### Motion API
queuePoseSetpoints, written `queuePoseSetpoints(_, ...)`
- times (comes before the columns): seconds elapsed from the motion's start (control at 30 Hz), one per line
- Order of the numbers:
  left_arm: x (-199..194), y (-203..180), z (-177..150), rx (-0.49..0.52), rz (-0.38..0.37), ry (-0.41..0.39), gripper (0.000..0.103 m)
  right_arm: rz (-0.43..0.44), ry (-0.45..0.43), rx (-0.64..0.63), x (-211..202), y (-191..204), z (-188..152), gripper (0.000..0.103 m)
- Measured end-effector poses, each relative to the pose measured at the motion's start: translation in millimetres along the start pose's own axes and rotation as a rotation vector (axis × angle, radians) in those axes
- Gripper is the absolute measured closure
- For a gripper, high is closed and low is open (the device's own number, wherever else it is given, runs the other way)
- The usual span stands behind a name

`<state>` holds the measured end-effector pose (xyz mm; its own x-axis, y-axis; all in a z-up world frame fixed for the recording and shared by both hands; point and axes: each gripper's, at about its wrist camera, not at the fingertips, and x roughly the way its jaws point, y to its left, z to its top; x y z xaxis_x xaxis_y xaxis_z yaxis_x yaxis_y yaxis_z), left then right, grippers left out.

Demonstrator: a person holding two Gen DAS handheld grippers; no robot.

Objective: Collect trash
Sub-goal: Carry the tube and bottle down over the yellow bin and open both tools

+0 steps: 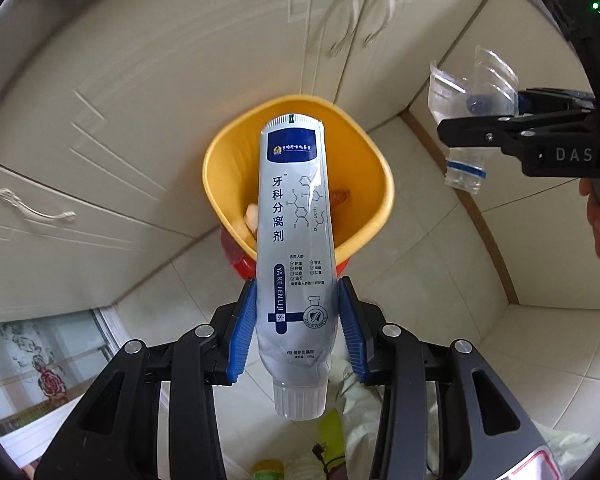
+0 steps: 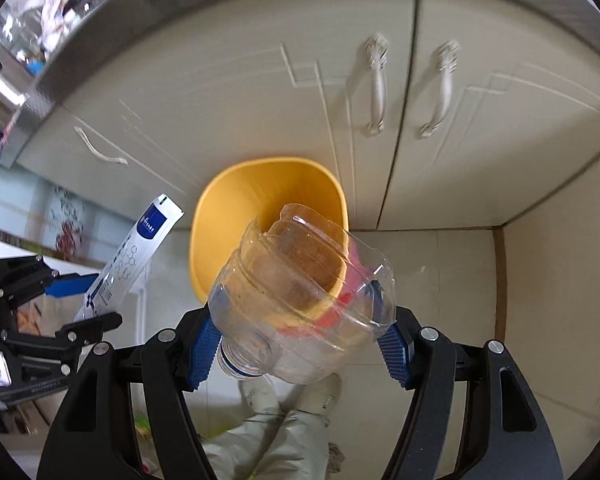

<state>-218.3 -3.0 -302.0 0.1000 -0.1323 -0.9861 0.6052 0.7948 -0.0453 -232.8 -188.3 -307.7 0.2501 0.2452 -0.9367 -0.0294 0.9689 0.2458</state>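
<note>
My left gripper (image 1: 298, 320) is shut on a silver and blue toothpaste tube (image 1: 296, 248), cap toward the camera, held in the air in front of a yellow bin (image 1: 228, 184) on the floor. The bin holds some scraps. My right gripper (image 2: 300, 336) is shut on a crushed clear plastic bottle (image 2: 300, 304), also held above the yellow bin (image 2: 236, 216). The right gripper (image 1: 500, 120) with the bottle (image 1: 464, 120) shows at the right of the left wrist view. The left gripper (image 2: 80, 300) with the tube (image 2: 132, 252) shows at the left of the right wrist view.
Cream cabinet doors with handles (image 2: 376, 84) stand right behind the bin. A red base (image 1: 236, 260) sits under the bin. The floor is pale tile (image 1: 440, 280). The person's legs and shoes (image 2: 292, 408) are below. Some litter (image 1: 268, 468) lies by the feet.
</note>
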Motion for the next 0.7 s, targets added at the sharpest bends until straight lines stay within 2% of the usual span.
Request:
queuePoseSetpoints(0.2,40,15,9,-0.017,0.0,0.057,0.063,0.002,0.082,-0.085,53,2,15,0.033)
queuePoseSetpoints(0.37,58,21,14,-0.022,-0.004,0.072,0.063,0.016,0.129,-0.13,90,5,23,0.033)
queuePoseSetpoints(0.7,84,31,21,-0.043,-0.018,0.098,0.063,0.04,0.162,-0.211,120,4,33,0.033)
